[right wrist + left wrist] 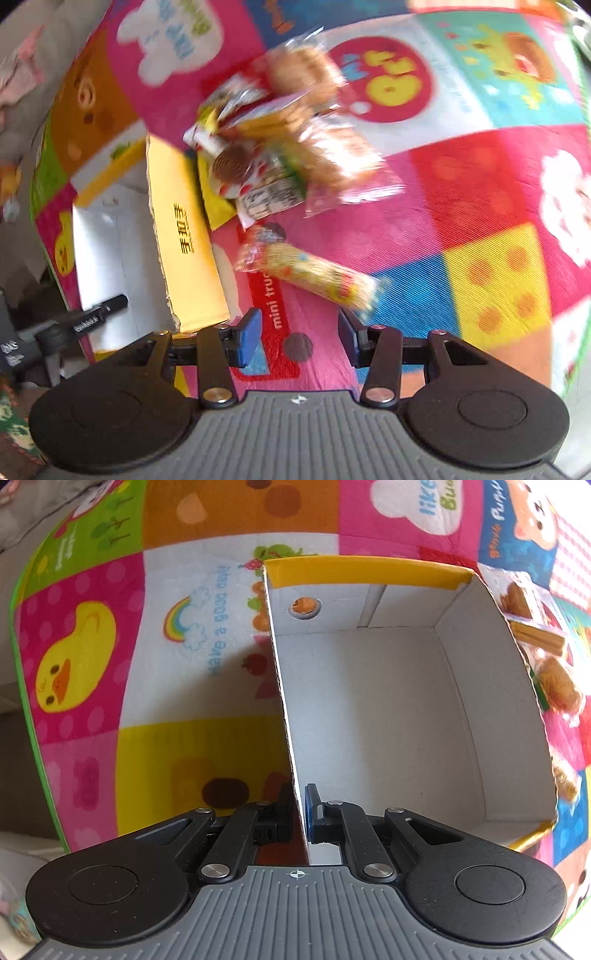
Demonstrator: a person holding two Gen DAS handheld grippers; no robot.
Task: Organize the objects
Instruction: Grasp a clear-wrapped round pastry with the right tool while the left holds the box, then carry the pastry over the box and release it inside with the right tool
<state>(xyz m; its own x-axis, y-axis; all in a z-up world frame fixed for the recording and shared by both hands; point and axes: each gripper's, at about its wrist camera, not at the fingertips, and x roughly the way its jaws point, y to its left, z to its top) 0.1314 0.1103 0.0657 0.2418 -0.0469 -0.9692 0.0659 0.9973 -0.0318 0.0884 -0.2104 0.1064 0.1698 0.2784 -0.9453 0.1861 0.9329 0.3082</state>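
Nearest the lens, the left claw (298, 812) is clamped on the near side wall of an open cardboard box (369, 701), one finger outside and the blue pad inside, steadying it on a bright cartoon play mat (92, 646). The right claw (299, 334) hovers with its jaws wide apart and nothing between them, low over the mat just beside the box's yellow outer wall (188, 240). Just ahead of it lies one long wrapped snack roll (314, 275); beyond that, a loose pile of snack packets (284, 136) sits against the box's far corner, too blurred to count with confidence, perhaps four or five. By the look of it the sorting has barely begun: the single box stands empty, its white floor bare, and every snack in view is outside it on the mat, waiting to be lifted in
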